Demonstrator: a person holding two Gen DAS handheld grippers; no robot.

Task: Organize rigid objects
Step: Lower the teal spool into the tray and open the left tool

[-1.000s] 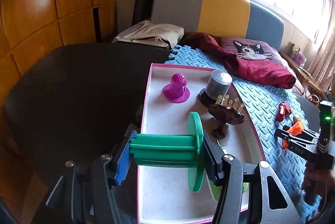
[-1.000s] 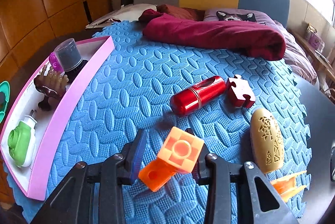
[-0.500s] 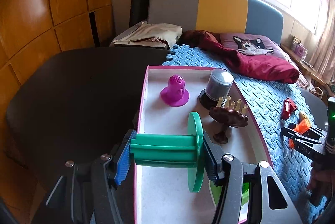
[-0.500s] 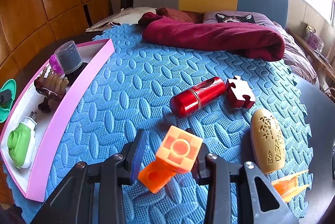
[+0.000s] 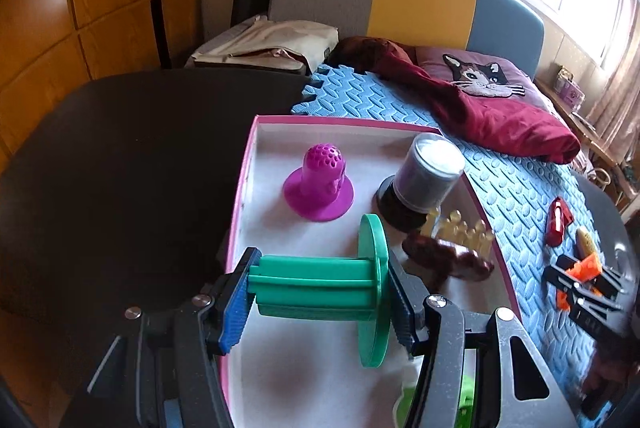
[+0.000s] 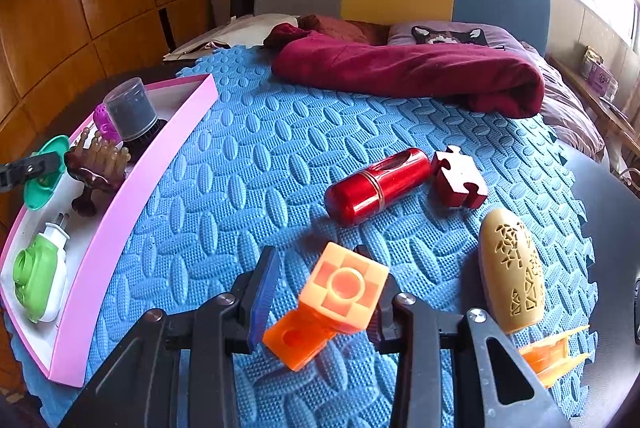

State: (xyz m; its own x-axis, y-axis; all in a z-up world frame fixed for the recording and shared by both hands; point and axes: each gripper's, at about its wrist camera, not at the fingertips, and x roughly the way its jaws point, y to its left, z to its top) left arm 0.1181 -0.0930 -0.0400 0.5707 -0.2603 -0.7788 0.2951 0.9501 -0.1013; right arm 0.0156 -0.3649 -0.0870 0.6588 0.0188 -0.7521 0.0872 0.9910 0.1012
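My left gripper [image 5: 316, 292] is shut on a green spool [image 5: 320, 288], held sideways just above the near half of the pink-rimmed tray [image 5: 240, 203]; the blue pads press on both its ends. In the right wrist view the spool [image 6: 44, 179] hangs over the tray [image 6: 120, 203]. My right gripper [image 6: 320, 292] is shut on an orange block [image 6: 340, 292], tilted a little above the blue foam mat [image 6: 240, 167]. On the mat lie a red cylinder [image 6: 376, 183], a red puzzle piece [image 6: 460, 179], a tan oval case [image 6: 512, 272] and an orange clip [image 6: 556, 352].
In the tray stand a purple perforated cap [image 5: 320, 183], a grey jar [image 5: 424, 175], a brown comb-like stand [image 5: 448, 256] and a green-and-white plug [image 6: 40, 276]. A dark red cloth [image 6: 420, 71] lies at the mat's far end. Dark tabletop [image 5: 120, 167] borders the tray on the left.
My left gripper has carried the green spool further over the tray and slightly lower; the spool now shows at the left of the right wrist view. The right gripper and orange block have not moved.
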